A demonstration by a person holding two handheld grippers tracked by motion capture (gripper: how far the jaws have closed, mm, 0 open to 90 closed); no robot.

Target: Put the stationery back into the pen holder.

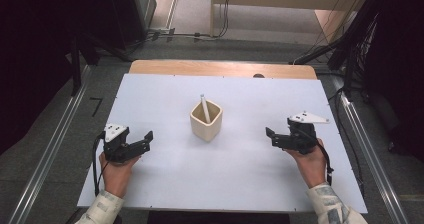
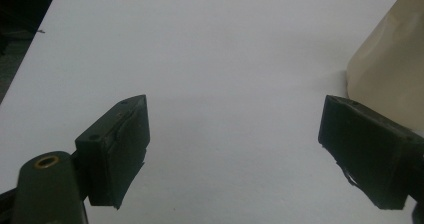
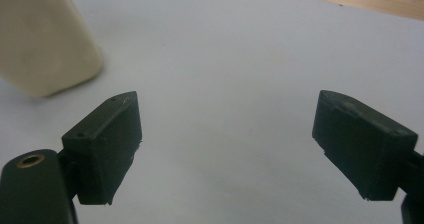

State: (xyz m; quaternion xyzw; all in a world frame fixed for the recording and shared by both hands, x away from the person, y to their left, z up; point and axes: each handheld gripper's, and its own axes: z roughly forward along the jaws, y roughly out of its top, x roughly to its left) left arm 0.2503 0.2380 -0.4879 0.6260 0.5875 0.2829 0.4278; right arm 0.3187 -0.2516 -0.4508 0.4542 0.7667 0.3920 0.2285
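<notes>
A cream square cup point(image 1: 206, 120) stands upright near the middle of the white table point(image 1: 165, 174), with a white pen point(image 1: 204, 107) leaning inside it. My left gripper point(image 1: 143, 140) rests at the table's left, held in a hand, open and empty, pointing toward the cup. My right gripper point(image 1: 272, 136) rests at the right, also open and empty, facing the cup. In the left gripper view the cup point(image 2: 392, 74) stands at the right edge beyond the wide-apart jaws. In the right gripper view the cup point(image 3: 45, 39) is at the upper left, ahead of the spread jaws.
A wooden strip point(image 1: 220, 68) runs along the table's far edge. Metal rails point(image 1: 50, 154) flank the table on both sides. Cables point(image 1: 190, 35) lie on the floor beyond it. Bare white surface surrounds the cup.
</notes>
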